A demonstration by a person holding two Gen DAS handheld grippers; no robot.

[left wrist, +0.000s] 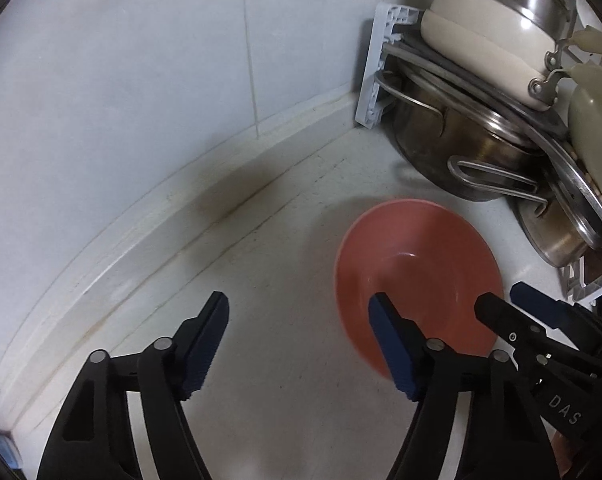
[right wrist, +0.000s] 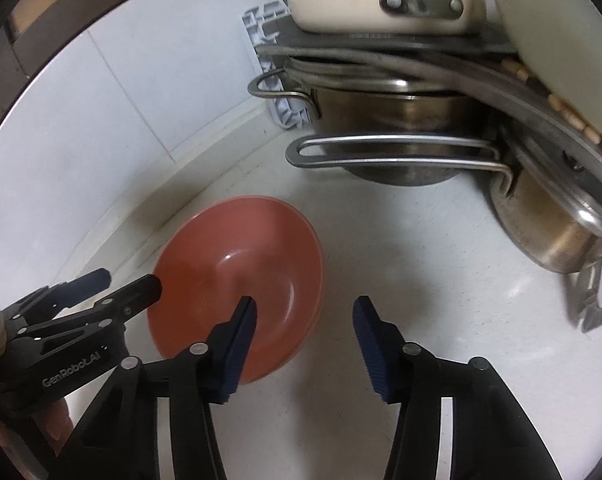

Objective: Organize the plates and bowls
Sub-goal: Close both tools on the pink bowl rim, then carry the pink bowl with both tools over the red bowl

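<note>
A salmon-pink bowl (left wrist: 417, 264) (right wrist: 237, 256) sits upright on the white counter (left wrist: 285, 400), near the wall. My left gripper (left wrist: 299, 306) is open; its right finger overlaps the bowl's left side and its left finger is over bare counter. My right gripper (right wrist: 307, 308) is open too, its left finger over the bowl's right side and its right finger over the counter. Each gripper shows in the other view, the right gripper (left wrist: 499, 296) beside the bowl's right edge and the left gripper (right wrist: 127, 279) at its left edge. Neither holds anything.
A white dish rack (left wrist: 371, 64) in the corner holds stacked steel pots (left wrist: 453, 152) (right wrist: 393, 112), a cream pan (left wrist: 481, 52), lids and pale plates (left wrist: 593, 120). A long pot handle (right wrist: 393, 152) juts out over the counter behind the bowl. The tiled wall (left wrist: 141, 100) runs along the left.
</note>
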